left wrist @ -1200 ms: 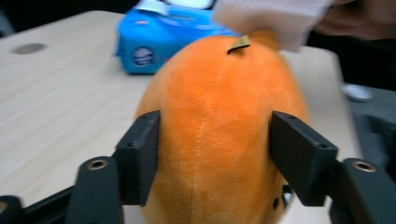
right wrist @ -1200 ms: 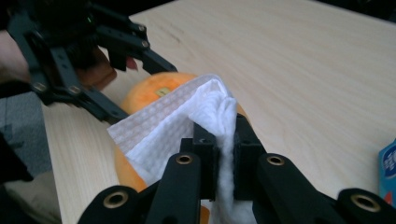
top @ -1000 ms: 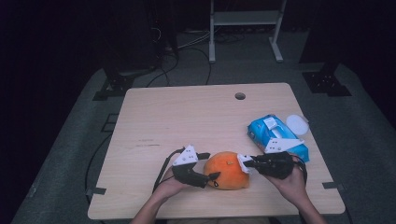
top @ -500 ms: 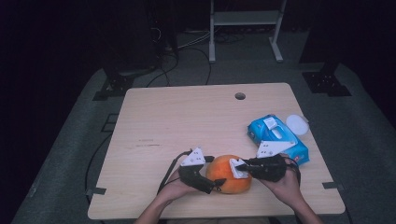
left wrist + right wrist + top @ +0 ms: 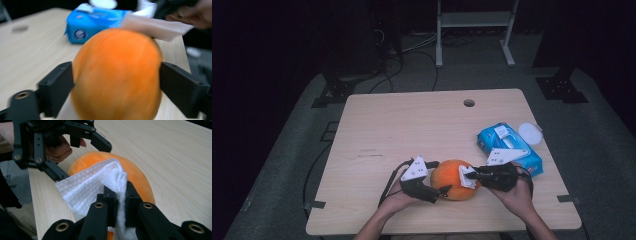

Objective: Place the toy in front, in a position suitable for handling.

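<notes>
An orange (image 5: 454, 179), round and bright, sits on the wooden table (image 5: 422, 125) near its front edge, between the person's two hands. The left gripper (image 5: 439, 190) has its jaws spread wide around the fruit, one on each side; in the left gripper view the orange (image 5: 116, 75) sits between the two black jaws, which lie right against its sides. The right gripper (image 5: 469, 175) has its jaws pressed together on a folded white wipe (image 5: 467, 177), whose loose part lies against the top right of the orange.

Compared with the frame a second ago, the orange and both grippers have drifted slightly toward the table's front edge, and the wipe stays pressed on the fruit's upper side.

The right gripper view shows the waffle texture of the wipe (image 5: 97, 187) and how it drapes over the orange (image 5: 140, 180) — detail too small to make out from above. The left gripper view, blurred, shows the wipe (image 5: 155, 25) as a flat sheet across the top of the fruit.

Farther out, just right of the right hand, lies a blue wipes packet (image 5: 508, 146), and beside it — at the table's right edge — a white round lid (image 5: 530, 133).
</notes>
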